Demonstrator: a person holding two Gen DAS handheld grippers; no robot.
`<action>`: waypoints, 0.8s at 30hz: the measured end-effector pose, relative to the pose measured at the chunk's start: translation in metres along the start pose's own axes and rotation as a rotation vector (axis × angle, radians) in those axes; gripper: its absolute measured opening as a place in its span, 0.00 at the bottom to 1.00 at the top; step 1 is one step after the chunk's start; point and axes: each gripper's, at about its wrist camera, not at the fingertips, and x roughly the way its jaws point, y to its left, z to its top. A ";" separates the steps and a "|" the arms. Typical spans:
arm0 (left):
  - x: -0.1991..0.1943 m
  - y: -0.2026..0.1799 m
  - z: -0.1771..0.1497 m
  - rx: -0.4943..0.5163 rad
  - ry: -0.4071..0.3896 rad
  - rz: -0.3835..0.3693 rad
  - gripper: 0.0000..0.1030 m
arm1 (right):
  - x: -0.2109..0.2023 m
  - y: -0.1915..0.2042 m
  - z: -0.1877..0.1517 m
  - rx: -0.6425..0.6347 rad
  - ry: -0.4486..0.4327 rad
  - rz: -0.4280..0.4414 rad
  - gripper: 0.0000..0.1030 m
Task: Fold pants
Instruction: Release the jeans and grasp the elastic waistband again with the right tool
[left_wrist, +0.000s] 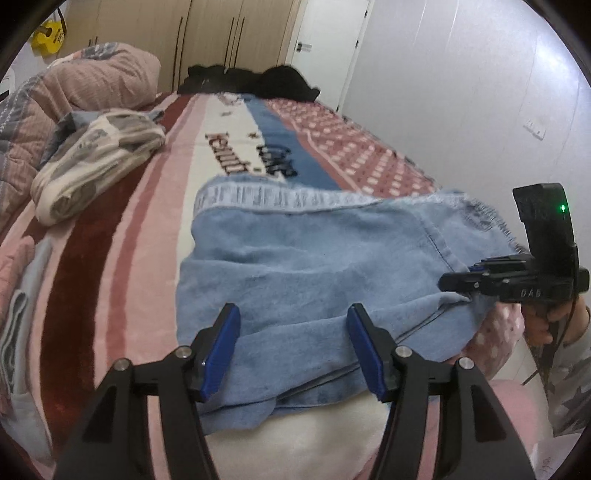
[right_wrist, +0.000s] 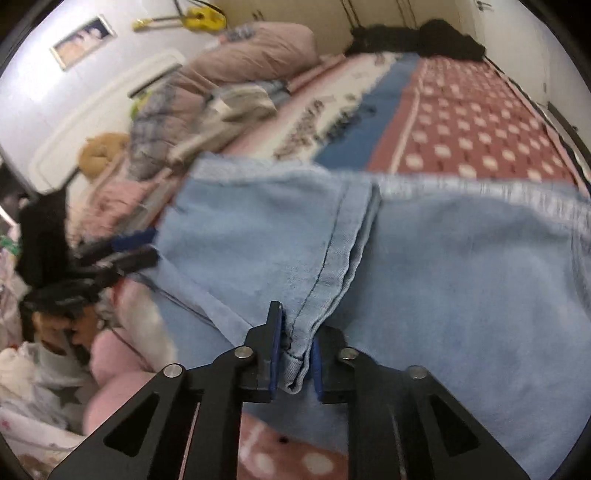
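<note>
Left gripper (left_wrist: 293, 343): jaws spread wide, blue pads apart, holding nothing, poised low over the near edge of the jeans (left_wrist: 314, 266).
Right gripper (right_wrist: 295, 350): clenched on a seamed fold of the denim, pinching it between blue pads; seen from the left wrist at the cloth's right edge, handle in the person's hand (left_wrist: 550, 317).
Jeans: light-blue, soft washed denim, folded over, ribbed waistband at the far edge, lying on the bed blanket (left_wrist: 122, 229).
Blanket: plush, striped pink, maroon and cream, with a dotted red panel.
Far end: black clothing (left_wrist: 255, 79) heaped.
Right-wrist only: yellow toy guitar (right_wrist: 195, 18) on the wall.
Left-wrist only: patterned folded bundle (left_wrist: 96, 162) beside a pink quilt (left_wrist: 99, 77).
</note>
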 end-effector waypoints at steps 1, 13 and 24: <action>0.004 0.001 -0.002 0.005 0.016 0.015 0.55 | 0.001 -0.004 -0.002 0.014 -0.007 0.003 0.16; -0.019 0.007 -0.003 -0.040 -0.041 0.055 0.63 | -0.137 -0.069 -0.073 0.279 -0.265 -0.091 0.63; -0.027 -0.005 0.011 -0.072 -0.110 0.084 0.71 | -0.128 -0.131 -0.117 0.619 -0.381 0.008 0.76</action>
